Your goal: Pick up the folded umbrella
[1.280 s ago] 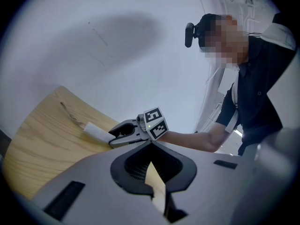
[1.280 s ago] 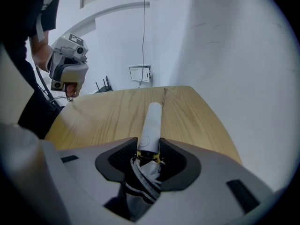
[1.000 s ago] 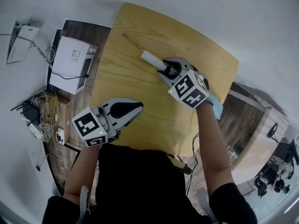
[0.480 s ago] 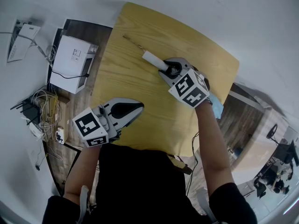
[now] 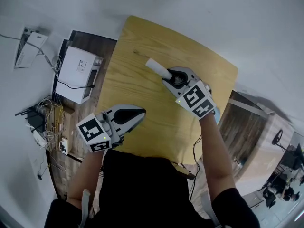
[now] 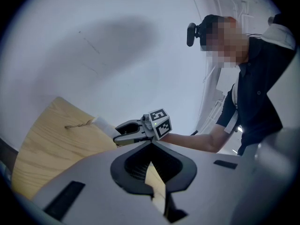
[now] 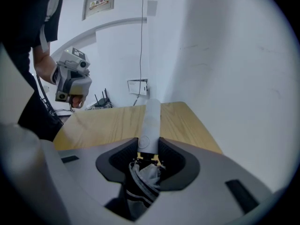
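Note:
The folded umbrella (image 5: pixel 158 69) has a white handle and dark folded cloth. My right gripper (image 5: pixel 173 77) is shut on it where handle meets cloth, and its jaws are still closing. In the right gripper view the handle (image 7: pixel 151 121) sticks forward out of the jaws (image 7: pixel 150 149), just above the wooden table (image 5: pixel 142 42). A thin cord (image 5: pixel 137 53) lies on the table beyond the handle. My left gripper (image 5: pixel 135 114) hovers near the table's front edge, shut and holding nothing. The left gripper view looks past its jaws (image 6: pixel 151 146) at the right gripper (image 6: pixel 126 132) and the handle (image 6: pixel 104 125).
A white box (image 5: pixel 80 72) with a cable stands on the floor to the table's left. A tangle of wires and small devices (image 5: pixel 47 118) lies nearer me. White wall runs behind the table's far edge.
My right gripper has risen a little with the umbrella in it, lifting the handle off the table. My left gripper has stayed where it was.

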